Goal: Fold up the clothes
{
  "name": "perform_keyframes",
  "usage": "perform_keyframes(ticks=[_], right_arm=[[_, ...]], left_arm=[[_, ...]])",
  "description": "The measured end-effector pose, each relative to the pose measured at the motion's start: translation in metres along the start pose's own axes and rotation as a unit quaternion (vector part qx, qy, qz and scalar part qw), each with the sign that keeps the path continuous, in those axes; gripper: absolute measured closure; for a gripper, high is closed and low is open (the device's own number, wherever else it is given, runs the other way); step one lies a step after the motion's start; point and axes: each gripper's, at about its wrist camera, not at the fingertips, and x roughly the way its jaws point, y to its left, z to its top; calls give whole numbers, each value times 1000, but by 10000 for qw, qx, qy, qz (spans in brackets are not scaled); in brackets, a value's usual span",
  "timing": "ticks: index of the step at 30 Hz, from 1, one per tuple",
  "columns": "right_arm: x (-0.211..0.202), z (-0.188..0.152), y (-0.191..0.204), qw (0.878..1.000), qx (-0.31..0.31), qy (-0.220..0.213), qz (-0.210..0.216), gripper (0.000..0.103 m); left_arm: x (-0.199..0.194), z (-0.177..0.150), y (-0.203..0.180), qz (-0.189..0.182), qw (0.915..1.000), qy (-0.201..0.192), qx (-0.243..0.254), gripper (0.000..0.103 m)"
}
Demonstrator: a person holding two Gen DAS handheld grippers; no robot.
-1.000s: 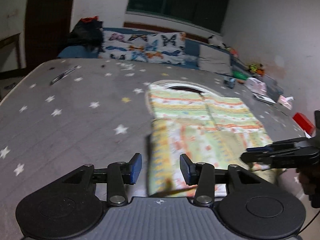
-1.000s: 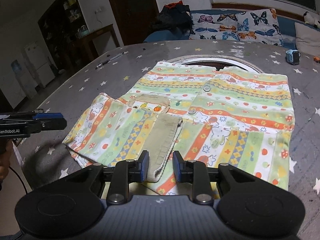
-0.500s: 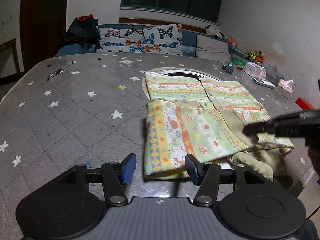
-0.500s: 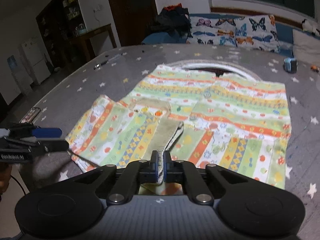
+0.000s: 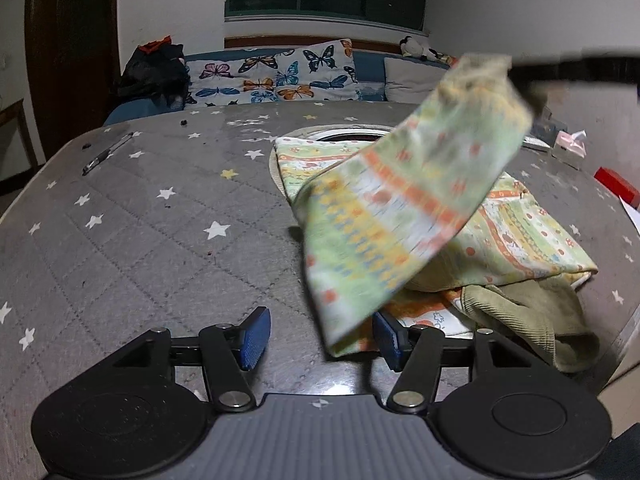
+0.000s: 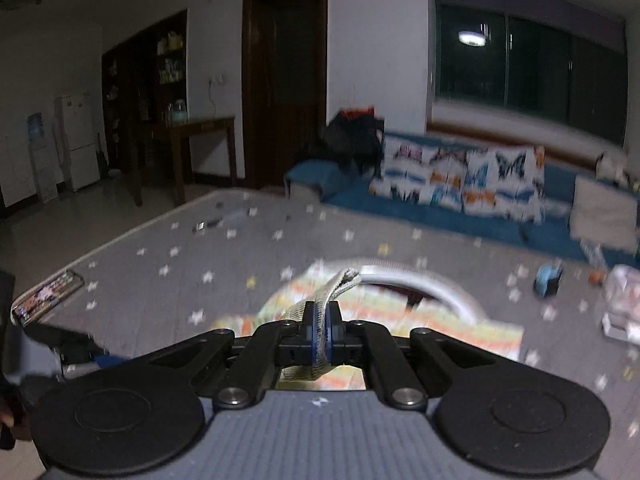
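A child's striped, patterned garment (image 5: 520,236) lies on the grey star-print table (image 5: 140,220). Its sleeve (image 5: 400,208) hangs lifted in the air, pinched at the olive cuff by my right gripper (image 5: 568,68), which shows blurred at the top right of the left wrist view. In the right wrist view my right gripper (image 6: 321,330) is shut on the cuff (image 6: 340,284), with the garment (image 6: 400,312) below. My left gripper (image 5: 320,338) is open and empty, low over the table by the garment's near edge.
A pen (image 5: 106,154) lies far left on the table. A phone (image 6: 48,294) lies at the table's left edge. A blue tape measure (image 6: 548,280), a tissue pack (image 5: 570,146) and a red box (image 5: 616,186) sit on the right. A sofa with butterfly cushions (image 5: 276,76) stands behind.
My right gripper shut on the sleeve cuff and lifted it up off the table and to the back. My left gripper stayed open near the garment's edge.
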Motion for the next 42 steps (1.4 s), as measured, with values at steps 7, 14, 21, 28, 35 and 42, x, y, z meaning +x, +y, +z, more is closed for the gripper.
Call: perform_keyframes(ticks=[7,14,21,28,35,42], right_arm=[[-17,2,-5,9995,-87,-83,-285,100],[5,-58,-30,9939,486,857,-488,99],[7,-87,-43,9876,505,1397,-516,98],[23,-73,-53,9914,489,1102,-512,94],[68,-72,-50,9922,478,1088,-374,94],[86,-88,-59,9890,719,1229,-402,94]], left_arm=[[3,-3,-4,53,9999,15,158,56],[1,-4,1,-8,9997,185,168,68],[-21,3,22,-18,9996,261,76,58],[-24,39,32,-87,9999,-60,-85,56],[27,78,5,-652,9978,-145,2,61],[77,82,-6,-749,9970,170,136,70]])
